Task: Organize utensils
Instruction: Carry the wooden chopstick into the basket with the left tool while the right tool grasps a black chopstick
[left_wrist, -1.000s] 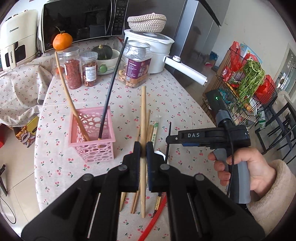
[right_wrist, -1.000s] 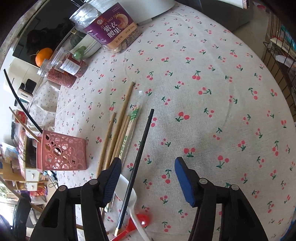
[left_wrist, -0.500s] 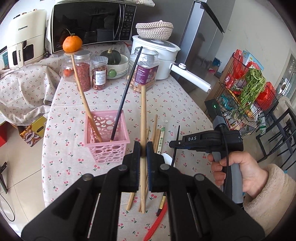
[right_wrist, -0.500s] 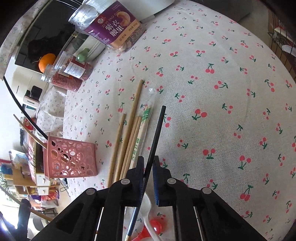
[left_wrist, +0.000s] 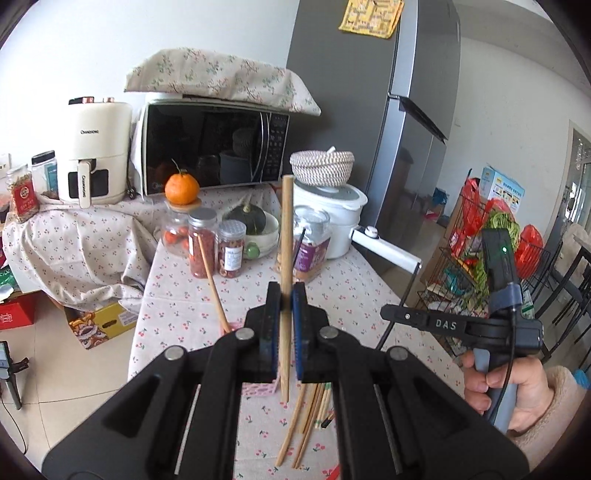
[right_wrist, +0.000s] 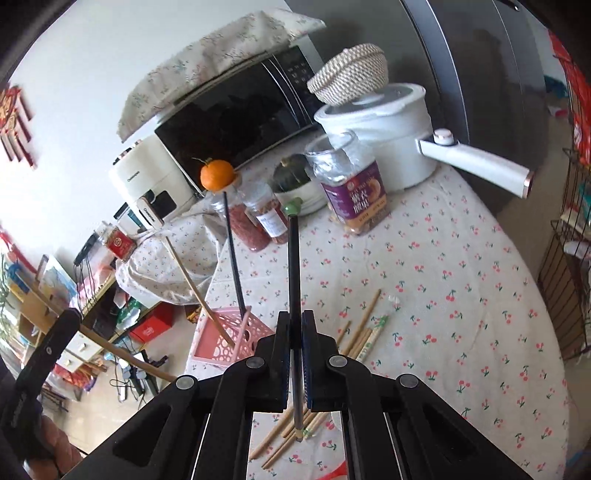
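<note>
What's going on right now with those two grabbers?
Left hand-held gripper shut on wooden chopstick, upright. Right hand-held gripper shut on black chopstick. Pink basket already holds two. Path looks clear.

Pink basket (left_wrist: 236, 326) mostly behind left claw (left_wrist: 286, 295) — contents perhaps unreadable.

Round table (right_wrist: 480, 280) under cherry-print cloth. Pink basket (right_wrist: 225, 339) near the left edge. Loose chopsticks (right_wrist: 364, 325) beside it, flat on the cloth. At the back: jars (left_wrist: 201, 243), purple-labelled tub (right_wrist: 351, 184), white pot (right_wrist: 384, 125), green squash in a bowl (left_wrist: 251, 221).
</note>
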